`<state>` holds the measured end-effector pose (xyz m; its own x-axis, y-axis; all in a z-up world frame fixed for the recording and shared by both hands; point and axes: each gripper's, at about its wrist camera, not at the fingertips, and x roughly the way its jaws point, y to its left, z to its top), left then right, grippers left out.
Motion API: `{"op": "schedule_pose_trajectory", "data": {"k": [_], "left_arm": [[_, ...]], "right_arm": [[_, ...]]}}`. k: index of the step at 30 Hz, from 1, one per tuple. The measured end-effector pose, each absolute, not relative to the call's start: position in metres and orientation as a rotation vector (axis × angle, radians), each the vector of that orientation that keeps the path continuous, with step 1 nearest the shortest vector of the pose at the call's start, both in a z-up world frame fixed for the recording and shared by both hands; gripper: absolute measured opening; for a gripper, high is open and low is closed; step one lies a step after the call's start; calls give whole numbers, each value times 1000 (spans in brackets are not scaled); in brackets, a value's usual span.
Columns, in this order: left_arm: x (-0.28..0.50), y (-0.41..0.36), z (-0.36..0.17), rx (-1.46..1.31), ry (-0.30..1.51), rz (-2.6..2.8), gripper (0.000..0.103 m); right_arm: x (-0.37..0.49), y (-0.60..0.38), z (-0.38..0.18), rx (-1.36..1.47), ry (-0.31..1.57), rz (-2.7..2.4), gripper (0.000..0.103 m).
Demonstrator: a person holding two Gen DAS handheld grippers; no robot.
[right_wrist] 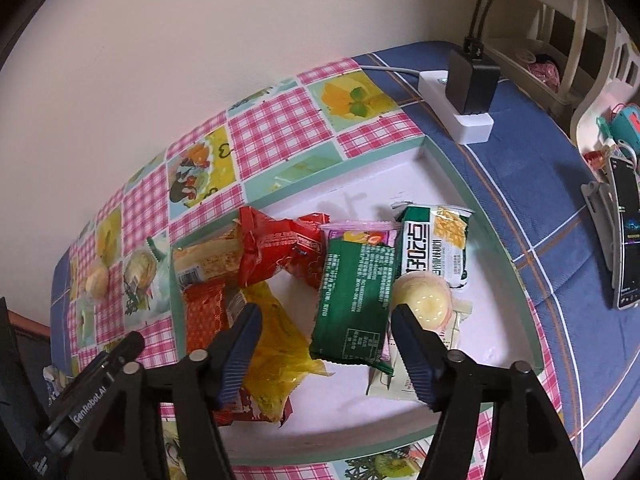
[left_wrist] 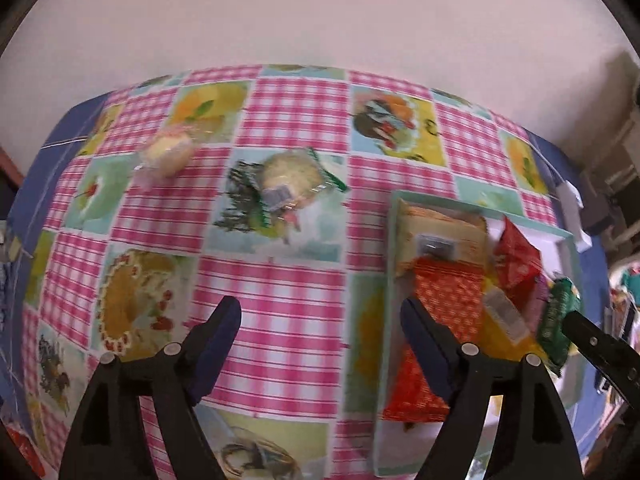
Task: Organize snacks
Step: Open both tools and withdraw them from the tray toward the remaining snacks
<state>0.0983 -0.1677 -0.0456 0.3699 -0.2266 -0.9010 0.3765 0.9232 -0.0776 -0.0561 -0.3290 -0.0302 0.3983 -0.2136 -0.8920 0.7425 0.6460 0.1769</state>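
At the far left of the worktop (left_wrist: 280, 280), on its pink checked cloth, a pale round cake in clear wrap (left_wrist: 166, 152) lies by itself. Just to its right lies a second wrapped cake with green edging (left_wrist: 290, 178), near but not touching the first. Both sit outside the tray.

The left claw (left_wrist: 320, 320) hangs above bare cloth nearer the camera, its jaws spread wide with nothing between them. Its right finger overlaps the tray's left edge in the left wrist view.

Further right is the shallow tray with a green rim (right_wrist: 496, 224), holding the gathered snacks. Along its left side lie a tan biscuit pack (right_wrist: 208, 260), an orange-red patterned packet (right_wrist: 204, 312) and a yellow wrapper (right_wrist: 276, 344). A crumpled red packet (right_wrist: 276, 252) rests against the biscuit pack. To the right, a dark green packet (right_wrist: 356, 304) lies over a pink one (right_wrist: 360, 234), with a green and white packet (right_wrist: 436, 244) beside it and a round yellow cake in clear wrap (right_wrist: 424, 304) touching that packet's lower end.

The right claw (right_wrist: 326, 322) is over the tray, jaws spread and holding nothing, with the green packet between them in the right wrist view.

Beyond the tray, on blue cloth, sits a white power strip (right_wrist: 460, 116) with a black charger (right_wrist: 472, 84), and at the far right a phone (right_wrist: 626, 236).
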Motion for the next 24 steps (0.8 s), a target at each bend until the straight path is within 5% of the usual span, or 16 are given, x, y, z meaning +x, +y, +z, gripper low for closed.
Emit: {"op": "schedule_pose_trajectory", "data": {"k": [4, 9, 13, 24], "left_arm": [[104, -160, -48, 138, 1117, -359, 95], [106, -156, -48, 144, 1099, -336, 95], [108, -151, -46, 142, 1088, -307, 96], [120, -122, -35, 97, 1047, -273, 96]], "right_arm": [[-54, -326, -31, 614, 986, -662, 81], [-50, -322, -32, 598, 985, -653, 86], [-46, -318, -30, 569, 981, -653, 103], [-32, -300, -27, 532, 980, -614, 103]]}}
